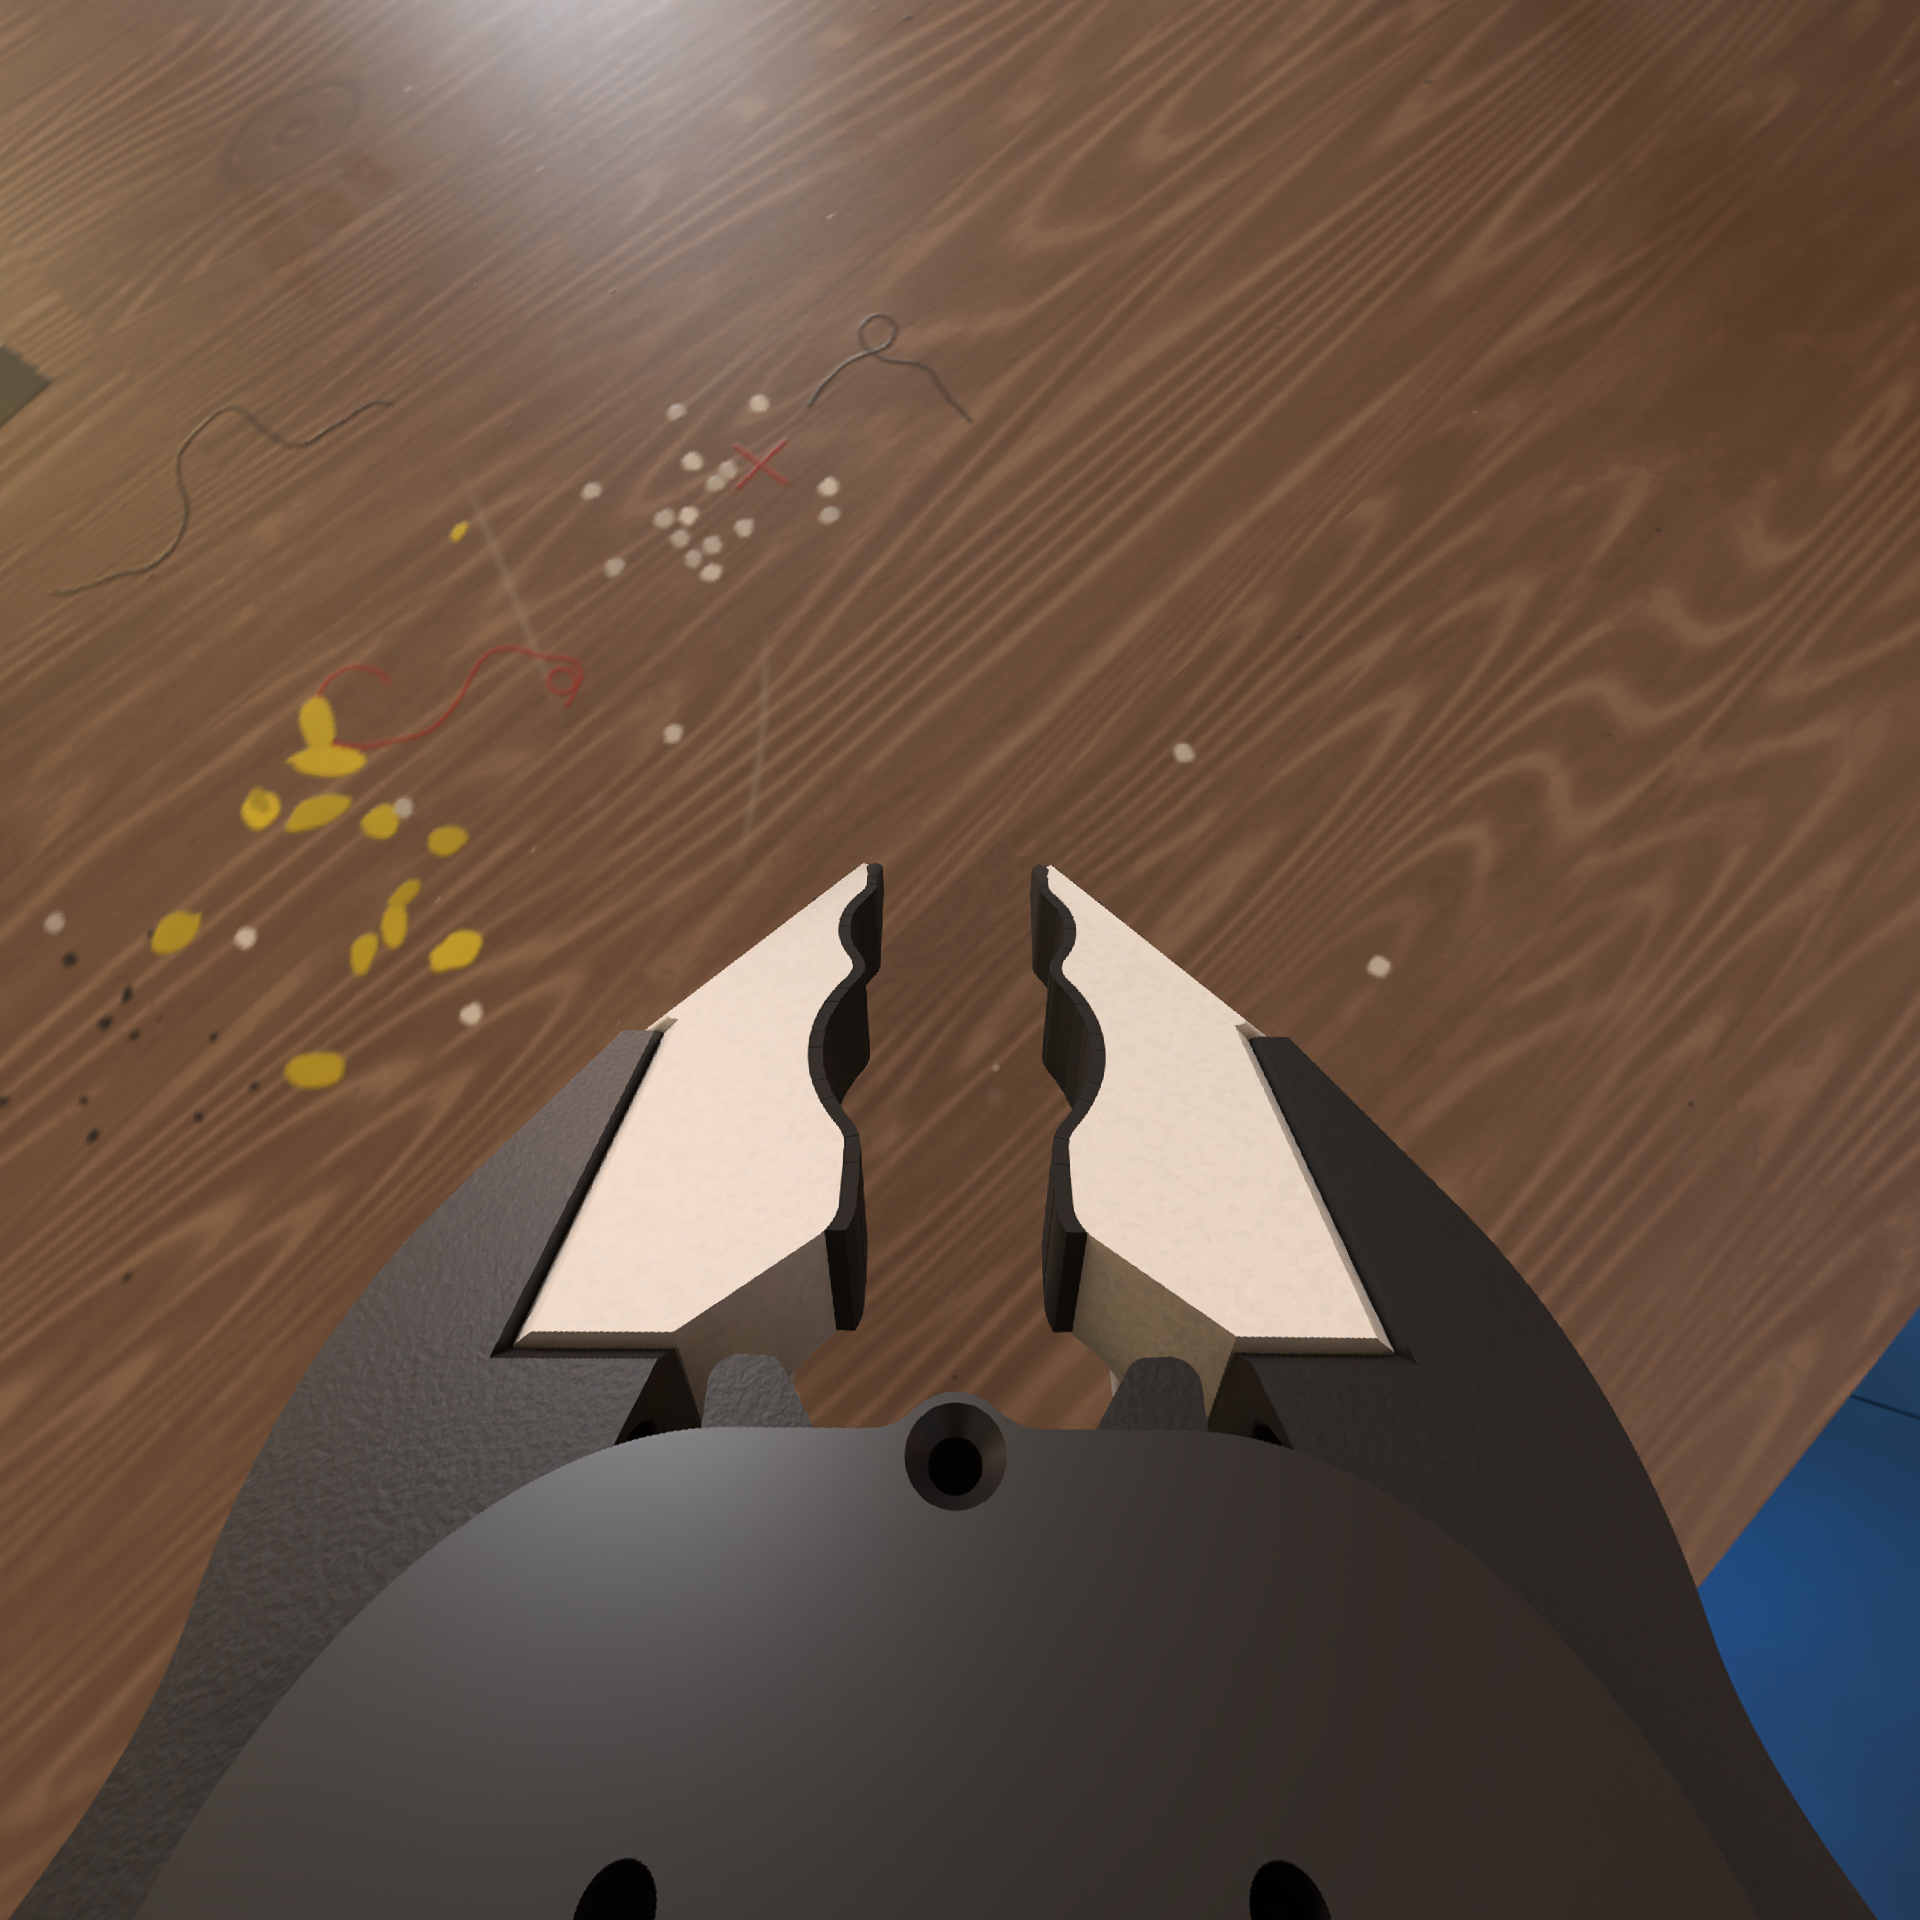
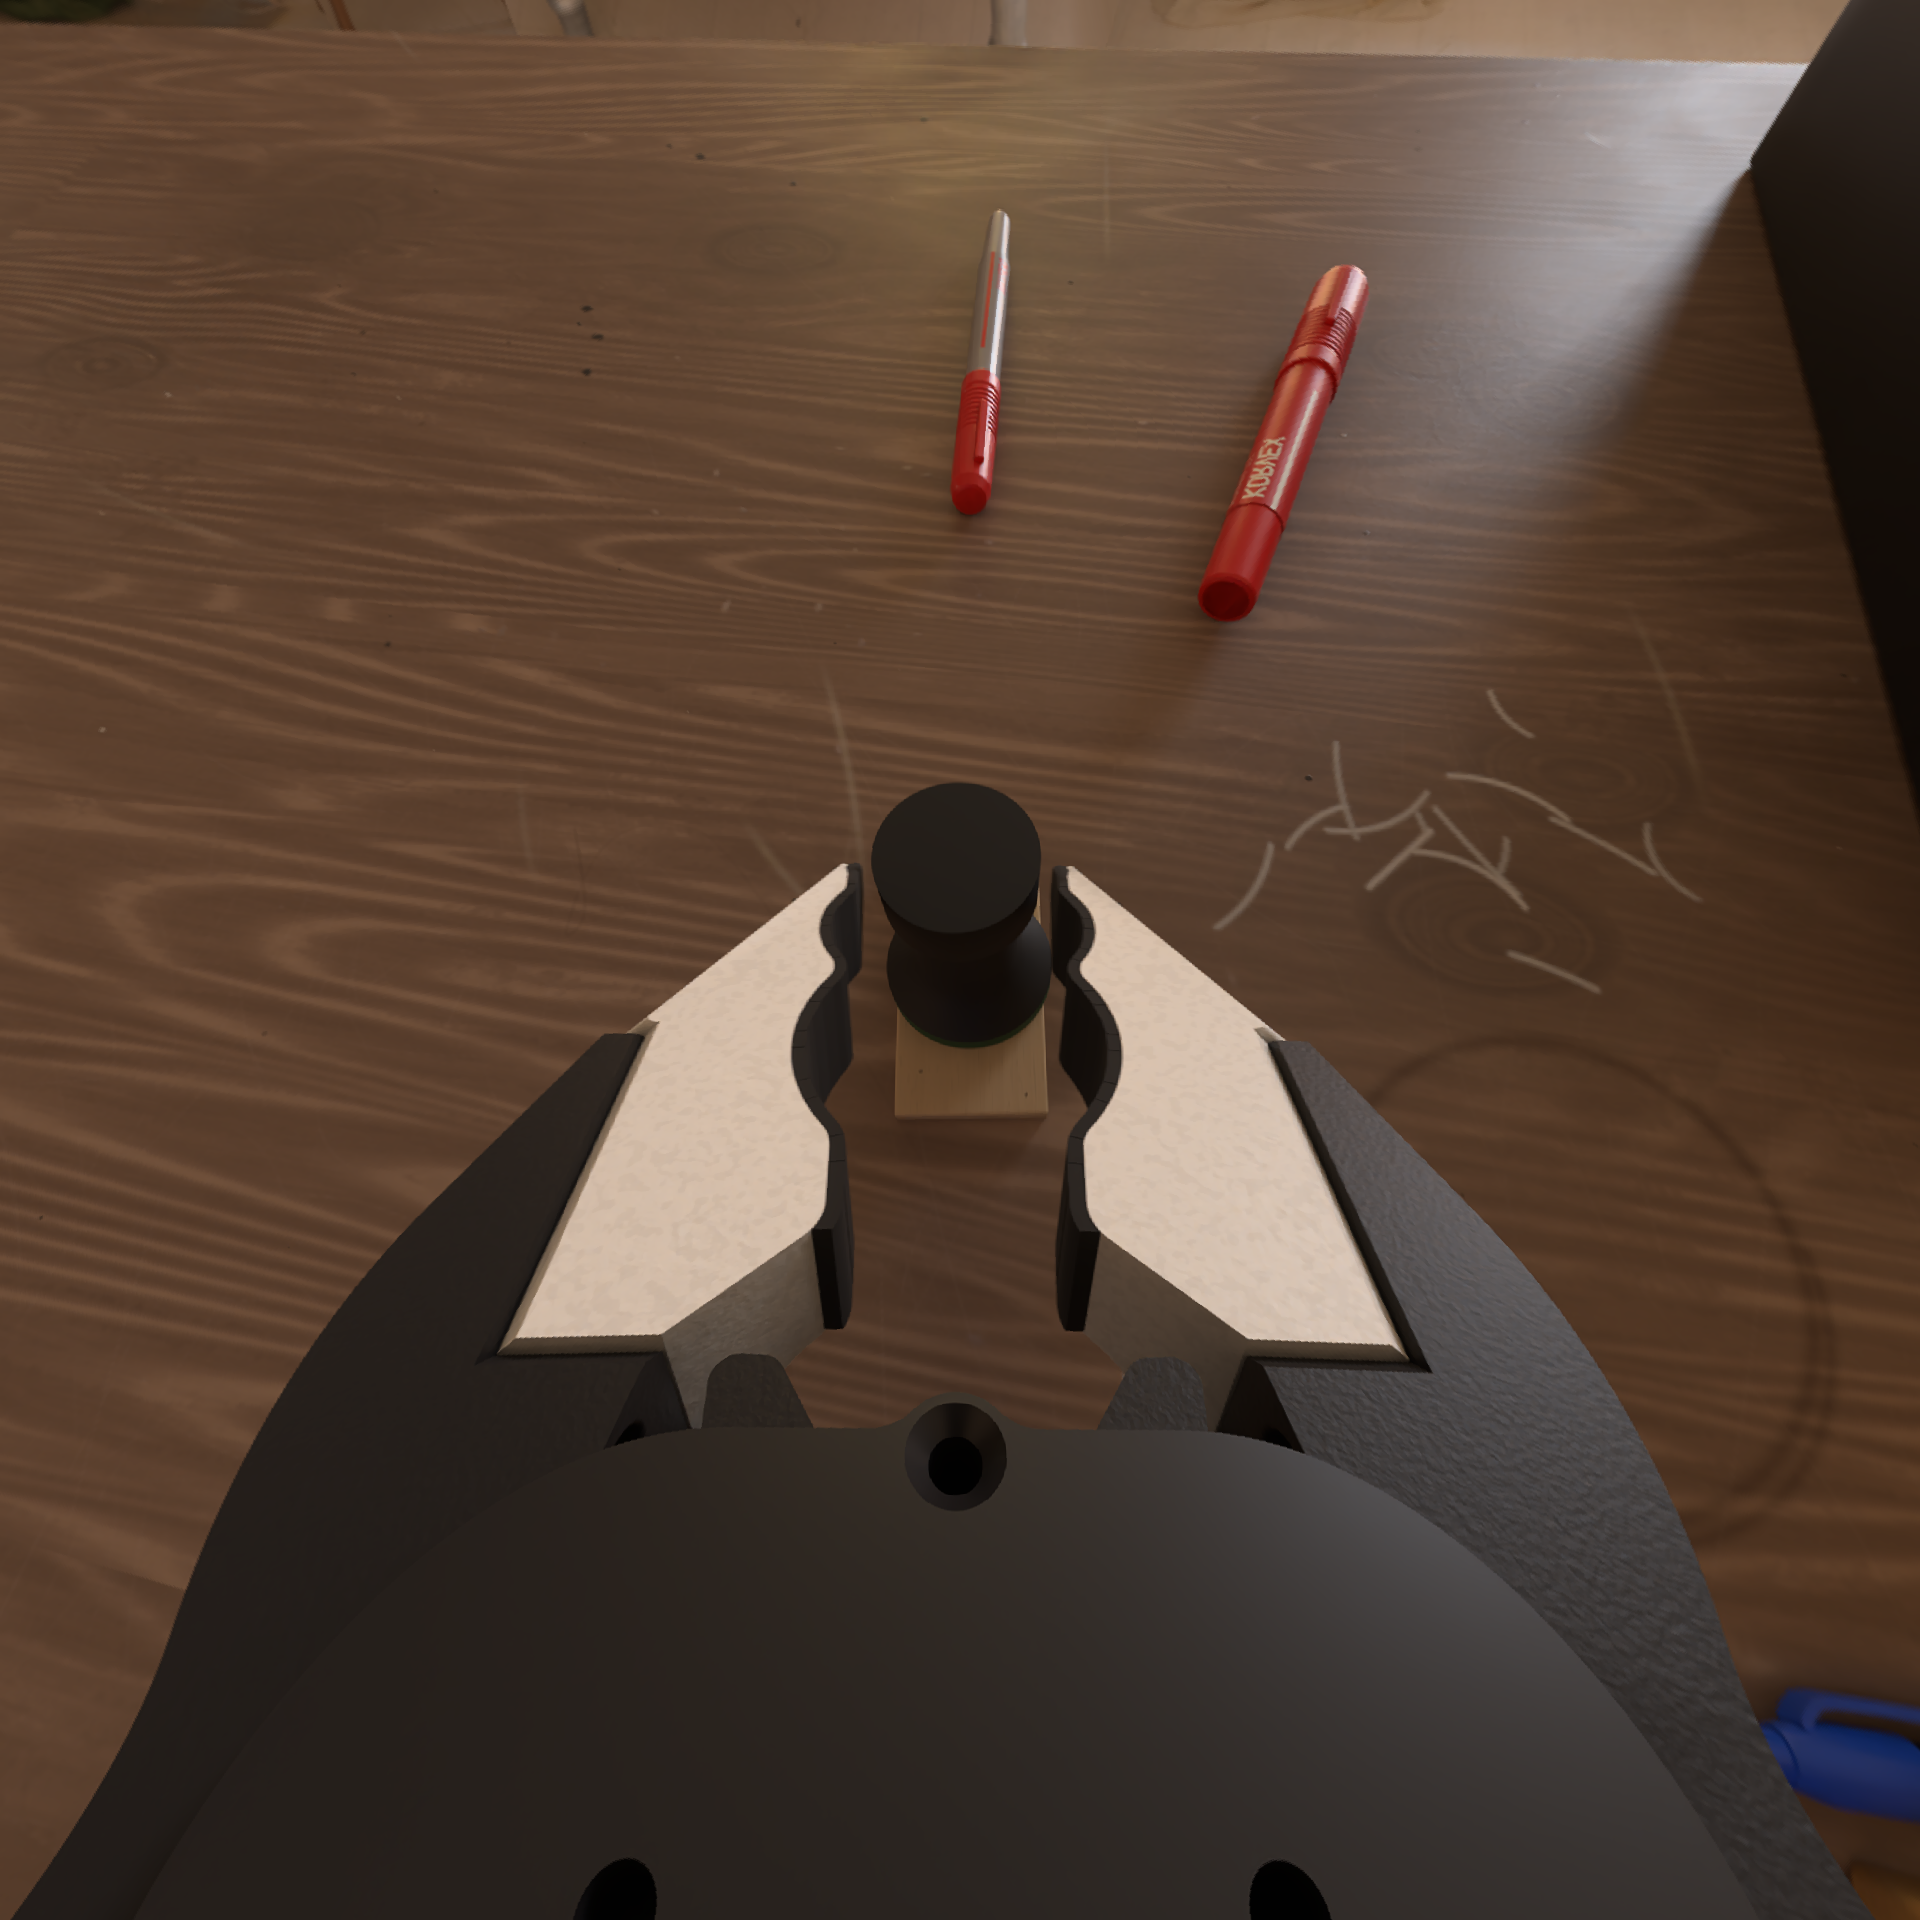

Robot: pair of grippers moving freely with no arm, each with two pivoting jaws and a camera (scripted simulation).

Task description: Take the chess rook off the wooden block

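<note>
A black chess rook (image 2: 956,868) stands upright on a small pale wooden block (image 2: 971,1086) on the brown wooden table (image 2: 416,727). My right gripper (image 2: 956,883) is open, with one finger on each side of the rook's top. Thin gaps show between the pads and the rook. My left gripper (image 1: 956,883) is open and empty above a bare stretch of table (image 1: 1351,520). The rook and block do not show in the left wrist view.
Two red markers (image 2: 977,416) (image 2: 1283,447) lie beyond the rook. A dark box (image 2: 1860,364) stands at the right edge and a blue object (image 2: 1849,1766) lies at lower right. Yellow paint spots (image 1: 322,831), white dots (image 1: 707,509) and a blue surface (image 1: 1829,1558) show near the left gripper.
</note>
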